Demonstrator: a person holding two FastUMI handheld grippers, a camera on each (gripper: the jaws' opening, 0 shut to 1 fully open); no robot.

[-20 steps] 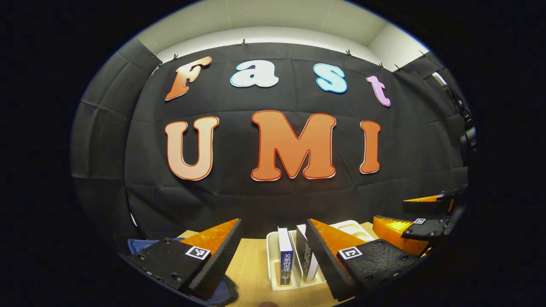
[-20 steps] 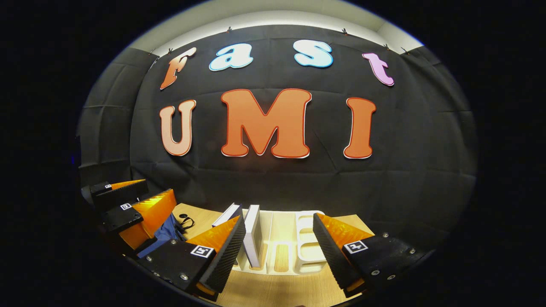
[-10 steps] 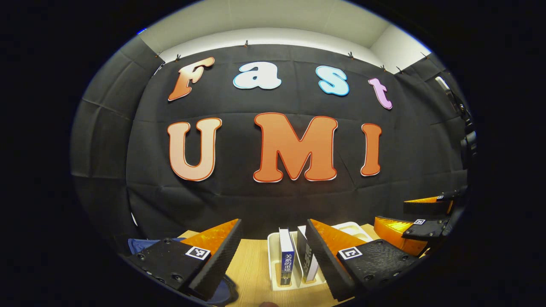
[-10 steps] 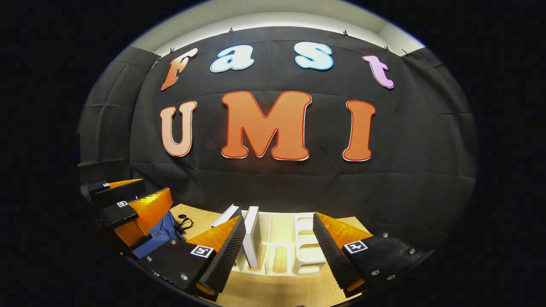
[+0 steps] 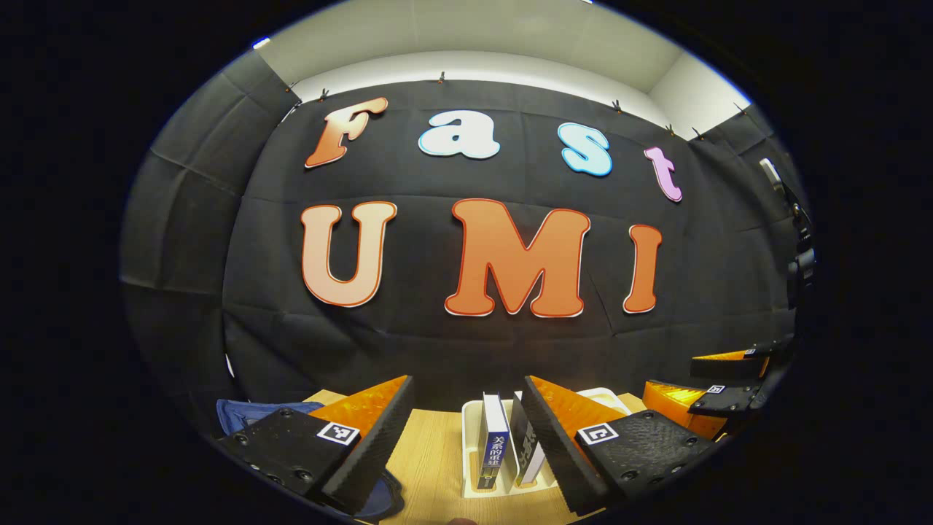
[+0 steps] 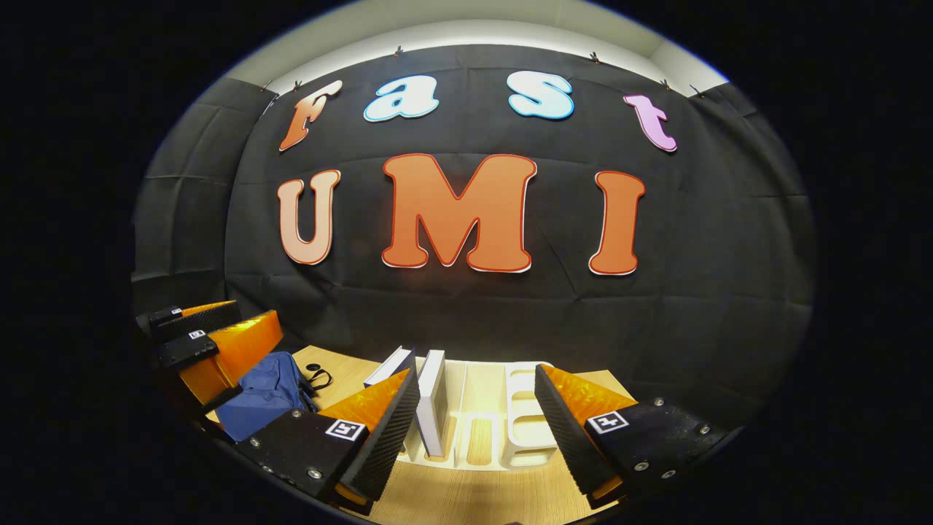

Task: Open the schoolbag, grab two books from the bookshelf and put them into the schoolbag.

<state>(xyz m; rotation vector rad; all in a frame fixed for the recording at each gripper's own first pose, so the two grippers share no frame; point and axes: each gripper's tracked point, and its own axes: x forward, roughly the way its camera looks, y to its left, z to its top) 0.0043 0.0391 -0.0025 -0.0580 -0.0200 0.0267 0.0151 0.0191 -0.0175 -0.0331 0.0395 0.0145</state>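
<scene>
A white bookshelf rack (image 5: 472, 456) stands on the wooden table (image 5: 430, 452) with a blue book (image 5: 496, 445) and a dark book (image 5: 526, 456) upright in its slots. My left gripper (image 5: 466, 386) hovers open in front of them, the dark book close against its right finger. The blue schoolbag (image 5: 251, 412) lies to its left. In the right gripper view, my right gripper (image 6: 476, 375) is open before the bookshelf (image 6: 521, 430), with the two books (image 6: 434, 408) by its left finger. The schoolbag (image 6: 266, 394) lies left of them, under the left gripper (image 6: 251, 315). Whether the bag is open cannot be told.
The black cloth wall rises just behind the table's far edge. The right gripper (image 5: 669, 373) shows at the far right of the left gripper view, open. A black strap loop (image 6: 317, 379) of the bag lies on the table (image 6: 466, 503) beside the books.
The left gripper has drifted a little to the left and tilted up, uncovering more of the schoolbag in the right gripper view. The right gripper has barely moved.
</scene>
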